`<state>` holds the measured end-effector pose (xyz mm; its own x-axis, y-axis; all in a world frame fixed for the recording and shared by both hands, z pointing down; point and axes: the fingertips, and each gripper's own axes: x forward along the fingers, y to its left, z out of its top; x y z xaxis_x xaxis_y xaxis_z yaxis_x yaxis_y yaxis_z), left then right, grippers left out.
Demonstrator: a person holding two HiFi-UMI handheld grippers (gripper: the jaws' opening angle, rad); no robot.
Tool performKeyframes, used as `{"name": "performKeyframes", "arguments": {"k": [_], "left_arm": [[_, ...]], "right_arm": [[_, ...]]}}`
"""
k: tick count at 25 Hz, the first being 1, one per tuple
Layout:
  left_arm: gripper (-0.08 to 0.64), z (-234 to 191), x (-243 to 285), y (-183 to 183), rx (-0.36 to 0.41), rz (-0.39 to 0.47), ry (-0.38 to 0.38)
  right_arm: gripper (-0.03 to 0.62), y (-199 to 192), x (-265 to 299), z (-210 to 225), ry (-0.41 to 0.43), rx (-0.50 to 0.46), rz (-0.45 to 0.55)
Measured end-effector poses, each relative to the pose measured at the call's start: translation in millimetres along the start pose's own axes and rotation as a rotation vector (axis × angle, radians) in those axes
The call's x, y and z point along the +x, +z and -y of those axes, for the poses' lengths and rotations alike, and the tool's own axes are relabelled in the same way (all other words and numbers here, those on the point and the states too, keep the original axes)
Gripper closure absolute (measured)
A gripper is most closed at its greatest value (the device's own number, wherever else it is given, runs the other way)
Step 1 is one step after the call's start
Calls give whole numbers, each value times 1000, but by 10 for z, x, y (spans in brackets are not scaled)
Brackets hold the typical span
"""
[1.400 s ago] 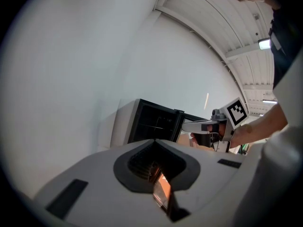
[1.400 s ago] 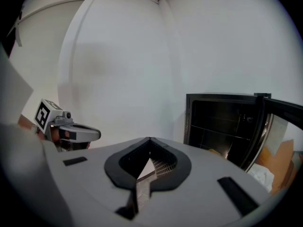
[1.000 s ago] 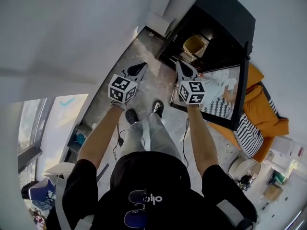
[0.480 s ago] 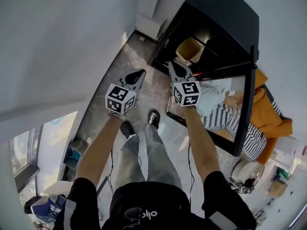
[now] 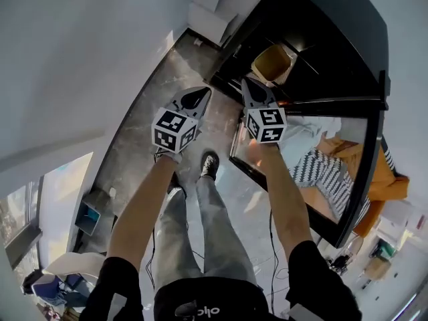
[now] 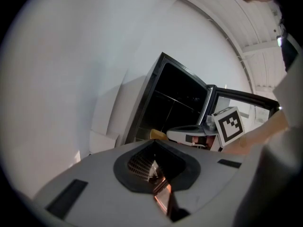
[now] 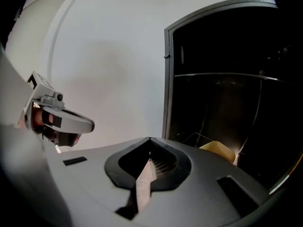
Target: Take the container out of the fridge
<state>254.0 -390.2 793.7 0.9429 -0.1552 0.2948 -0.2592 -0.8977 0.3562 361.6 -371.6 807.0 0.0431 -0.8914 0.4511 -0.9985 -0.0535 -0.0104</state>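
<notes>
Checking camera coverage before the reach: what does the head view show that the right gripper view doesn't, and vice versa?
Head view only: the open fridge door, the floor and the person's shoes.
Right gripper view only: the right gripper seen along its own jaws, which are together with nothing between them.
Both: the yellow container low inside the fridge, and the left gripper.

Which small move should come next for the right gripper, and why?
Probably open the right gripper and ease it toward the yellow container: the fridge door stands open, the gripper's fingers are together and empty, and the container sits inside just ahead.
</notes>
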Motion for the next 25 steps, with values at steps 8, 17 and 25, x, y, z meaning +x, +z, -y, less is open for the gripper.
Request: {"name": "performKeyframes", "arguments": {"k": [8, 17, 25], "left_arm": [[552, -29, 294, -218, 12, -8, -11], [553, 80, 422, -388, 1, -16, -56], [553, 122, 637, -400, -23, -21, -65]], "right_arm": [[585, -378, 192, 218, -1, 4, -44], [583, -694, 286, 849, -50, -43, -155], [510, -949, 491, 1076, -15, -81, -285]]}}
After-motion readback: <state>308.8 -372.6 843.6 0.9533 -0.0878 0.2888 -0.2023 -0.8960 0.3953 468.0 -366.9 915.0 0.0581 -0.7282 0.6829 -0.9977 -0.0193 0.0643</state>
